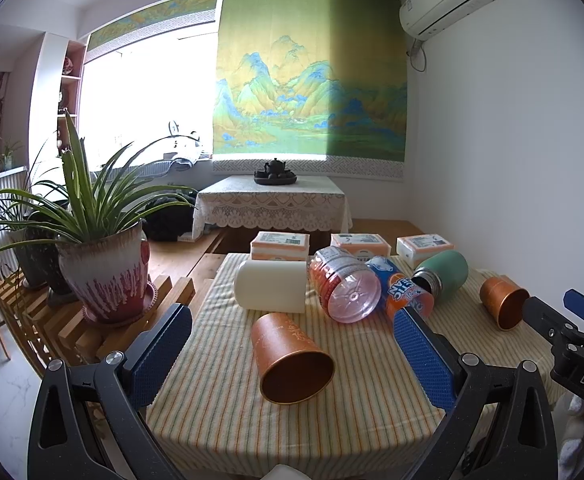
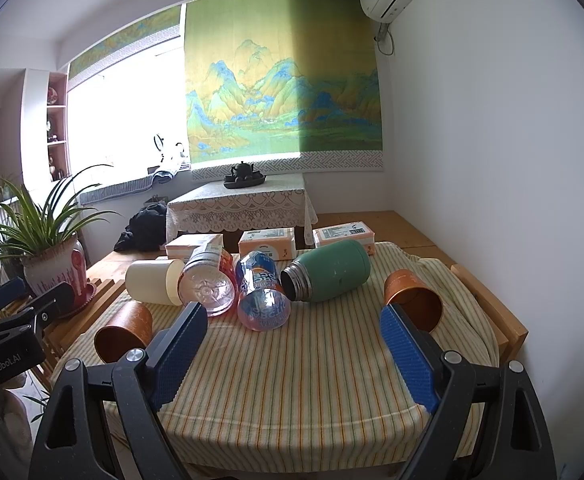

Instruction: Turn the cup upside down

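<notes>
Two orange cups lie on their sides on the striped cloth. The left cup (image 1: 292, 356) lies with its mouth toward me, between the fingers of my open, empty left gripper (image 1: 292, 320); it also shows in the right wrist view (image 2: 124, 332). The right cup (image 2: 413, 300) lies just beyond the right finger of my open, empty right gripper (image 2: 292, 320); it also shows in the left wrist view (image 1: 503, 302). The right gripper's body (image 1: 571, 332) shows at the right of the left wrist view.
A cream cylinder (image 1: 272, 286), a clear reddish jar (image 1: 343, 288), a soda bottle (image 2: 262, 292) and a green flask (image 2: 327, 276) lie in a row behind the cups. Tissue packs (image 1: 280, 245) stand at the far edge. A potted plant (image 1: 104, 276) stands to the left.
</notes>
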### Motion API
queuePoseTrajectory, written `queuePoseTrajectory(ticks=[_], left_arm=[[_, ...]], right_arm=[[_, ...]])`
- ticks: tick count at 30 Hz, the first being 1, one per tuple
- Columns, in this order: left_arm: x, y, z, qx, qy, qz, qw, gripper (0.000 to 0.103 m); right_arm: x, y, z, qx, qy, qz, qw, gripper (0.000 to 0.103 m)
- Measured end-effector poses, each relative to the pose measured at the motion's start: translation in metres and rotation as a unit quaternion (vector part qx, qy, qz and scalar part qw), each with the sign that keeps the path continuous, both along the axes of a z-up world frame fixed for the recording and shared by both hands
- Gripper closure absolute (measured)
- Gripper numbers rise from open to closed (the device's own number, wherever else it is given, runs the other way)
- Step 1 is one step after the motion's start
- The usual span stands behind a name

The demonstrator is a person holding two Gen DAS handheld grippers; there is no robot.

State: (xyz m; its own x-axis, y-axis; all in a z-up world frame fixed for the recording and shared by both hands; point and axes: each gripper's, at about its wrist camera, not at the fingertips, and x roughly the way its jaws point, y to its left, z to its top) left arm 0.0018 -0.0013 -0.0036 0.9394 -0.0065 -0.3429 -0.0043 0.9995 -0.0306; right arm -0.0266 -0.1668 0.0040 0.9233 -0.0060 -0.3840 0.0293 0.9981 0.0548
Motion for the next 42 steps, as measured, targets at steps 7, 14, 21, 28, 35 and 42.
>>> queuePoseTrajectory(ticks=[7,14,21,28,35,42], left_arm=[[0.003,0.000,-0.002,0.001,0.000,-0.002,1.0000,0.001],[0.005,0.000,-0.004,-0.001,0.004,-0.003,1.0000,0.001],[0.009,-0.001,-0.007,0.004,0.004,-0.006,1.0000,0.001],[0.018,-0.001,-0.010,0.003,0.017,-0.010,0.9998,0.001],[0.031,-0.012,-0.018,0.012,0.034,-0.030,0.9989,0.001],[0.043,-0.025,-0.028,-0.001,0.051,-0.049,0.9975,0.001]], right_arm=[[0.002,-0.002,0.000,0.003,0.003,0.000,1.000,0.017],[0.006,-0.004,-0.002,0.001,0.005,-0.003,1.000,0.017],[0.012,-0.011,-0.006,0.005,0.016,-0.005,1.000,0.017],[0.019,-0.036,-0.006,0.013,0.027,-0.022,0.999,0.017],[0.035,-0.077,-0.003,0.026,0.045,-0.050,0.997,0.017],[0.062,-0.104,-0.001,0.017,0.065,-0.060,0.996,0.017]])
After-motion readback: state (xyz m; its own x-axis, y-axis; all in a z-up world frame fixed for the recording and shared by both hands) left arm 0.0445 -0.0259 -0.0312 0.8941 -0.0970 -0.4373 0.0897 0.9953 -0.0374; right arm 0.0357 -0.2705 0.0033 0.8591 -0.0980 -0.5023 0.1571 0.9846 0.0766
